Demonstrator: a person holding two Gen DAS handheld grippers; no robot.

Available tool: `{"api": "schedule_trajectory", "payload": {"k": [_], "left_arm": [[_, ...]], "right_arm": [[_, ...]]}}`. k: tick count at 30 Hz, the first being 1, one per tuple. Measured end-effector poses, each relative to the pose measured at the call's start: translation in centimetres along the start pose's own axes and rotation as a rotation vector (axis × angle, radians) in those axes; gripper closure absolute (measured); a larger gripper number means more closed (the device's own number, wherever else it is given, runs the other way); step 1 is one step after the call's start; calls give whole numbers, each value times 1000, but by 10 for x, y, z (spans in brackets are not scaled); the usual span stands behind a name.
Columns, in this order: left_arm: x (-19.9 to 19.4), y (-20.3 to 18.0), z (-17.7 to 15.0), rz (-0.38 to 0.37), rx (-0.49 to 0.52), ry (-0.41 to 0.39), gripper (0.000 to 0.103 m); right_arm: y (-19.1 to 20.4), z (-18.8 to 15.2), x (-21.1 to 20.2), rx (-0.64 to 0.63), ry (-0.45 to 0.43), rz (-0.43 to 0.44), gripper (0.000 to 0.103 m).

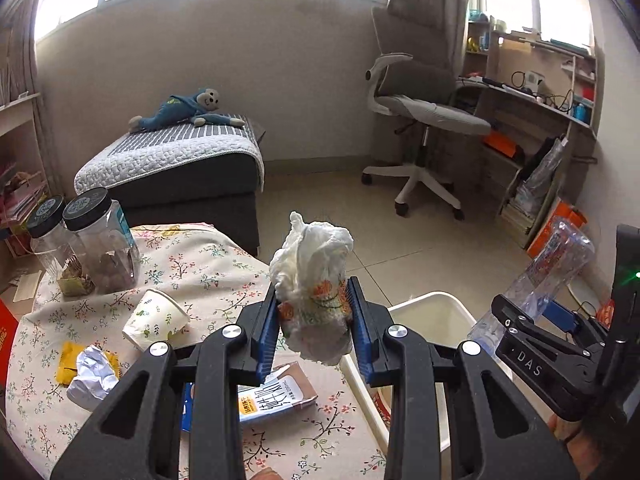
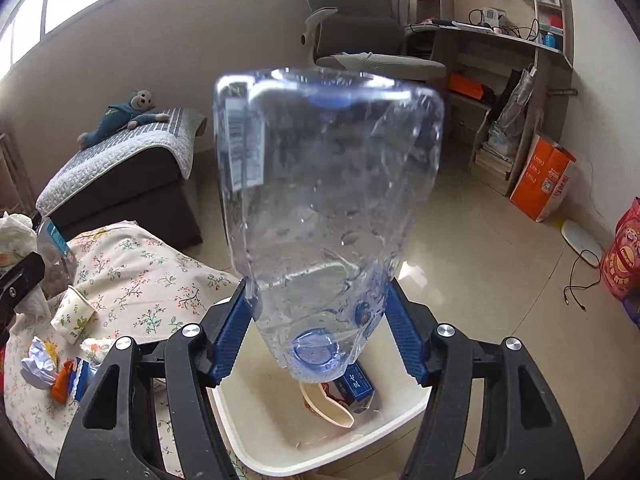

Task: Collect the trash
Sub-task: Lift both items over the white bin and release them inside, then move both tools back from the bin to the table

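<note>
Crumpled white tissue wad (image 1: 314,288) is pinched between my left gripper (image 1: 316,320) fingers, up over the near right edge of the floral bench (image 1: 200,264). My right gripper (image 2: 316,332) fingers are clamped on a crushed clear plastic bottle (image 2: 324,208), blue cap pointing down, right above the white bin (image 2: 276,428) that's just right of the bench. Bin's already got a small blue box (image 2: 356,386) in it. Left on the bench: paper cup (image 1: 156,318), foil wrapper (image 1: 90,374), brown carton (image 1: 276,396) and two jars (image 1: 86,240) at the far left.
</note>
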State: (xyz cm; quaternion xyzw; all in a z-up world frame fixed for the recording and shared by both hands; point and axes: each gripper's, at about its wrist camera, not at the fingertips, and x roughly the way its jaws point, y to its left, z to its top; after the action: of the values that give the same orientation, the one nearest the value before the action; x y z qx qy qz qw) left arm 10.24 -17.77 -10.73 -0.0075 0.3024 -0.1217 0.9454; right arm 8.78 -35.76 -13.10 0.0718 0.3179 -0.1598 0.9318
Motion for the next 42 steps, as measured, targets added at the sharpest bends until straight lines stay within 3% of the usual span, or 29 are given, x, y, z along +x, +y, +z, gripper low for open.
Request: {"api": "schedule_trajectory", "payload": {"k": [7, 15, 16, 17, 18, 21, 24, 26, 34, 42], "left_arm": [[19, -32, 5, -120, -47, 76, 71], [32, -75, 16, -262, -46, 143, 69], [37, -80, 17, -294, -46, 165, 60], [41, -83, 18, -317, -51, 189, 41], [44, -85, 18, -325, -69, 200, 35], [42, -81, 21, -295, -98, 186, 30], [28, -78, 24, -211, -68, 111, 22], [17, -74, 25, -143, -52, 52, 10], [-20, -57, 29, 45, -1, -114, 7], [-46, -23, 30, 151, 43, -199, 7]], "right_arm": [[-29, 12, -21, 85, -91, -93, 15], [-66, 16, -39, 186, -140, -176, 8], [-71, 16, -41, 197, -145, -187, 7], [-76, 16, -43, 209, -150, -198, 7], [-80, 16, -44, 219, -153, -207, 7], [-89, 13, -49, 239, -163, -233, 7], [-87, 10, -53, 241, -175, -245, 7], [-83, 10, -55, 237, -190, -252, 7], [-52, 10, -73, 198, -257, -215, 7], [-9, 12, -82, 130, -284, -153, 7]]}}
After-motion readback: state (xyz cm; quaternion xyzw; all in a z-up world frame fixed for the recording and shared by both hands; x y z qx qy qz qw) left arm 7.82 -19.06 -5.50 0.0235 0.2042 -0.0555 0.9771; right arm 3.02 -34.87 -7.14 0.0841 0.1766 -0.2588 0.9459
